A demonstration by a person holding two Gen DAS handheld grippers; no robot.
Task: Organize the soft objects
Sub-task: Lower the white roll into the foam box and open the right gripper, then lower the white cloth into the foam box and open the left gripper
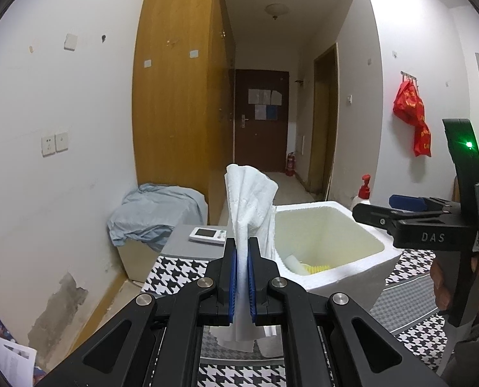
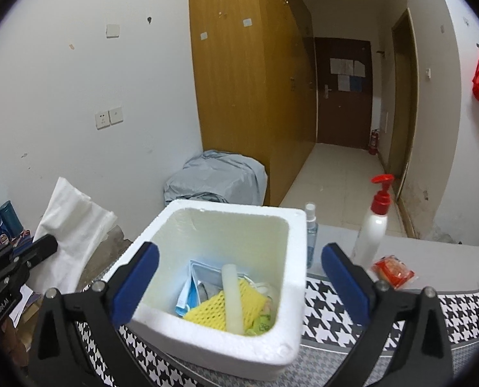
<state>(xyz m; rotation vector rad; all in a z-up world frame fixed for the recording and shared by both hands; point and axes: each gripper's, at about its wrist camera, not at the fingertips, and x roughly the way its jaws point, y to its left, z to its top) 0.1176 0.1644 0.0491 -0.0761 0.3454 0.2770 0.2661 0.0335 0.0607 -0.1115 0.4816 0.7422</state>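
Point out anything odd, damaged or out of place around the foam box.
The wall's low corner has peeling, stained plaster, in the left wrist view. A blue-grey cloth lies crumpled over something behind the foam box. Nothing looks spilled.

White walls (image 1: 78, 103), scuffed, plaster peeling low near the floor; double socket plate (image 1: 54, 143) on the left. Tall wooden wardrobe (image 1: 178, 96) runs along a corridor with pale tiled floor (image 2: 336, 174) to a dark brown door (image 1: 260, 119) with papers stuck on it. Red fire extinguisher (image 1: 290, 163) beside it. Ceiling lamp (image 1: 275, 9) unlit. Red bags (image 1: 412, 113) hang on right-wall hooks. Grey sheet (image 2: 216, 177) draped over something in the corner.
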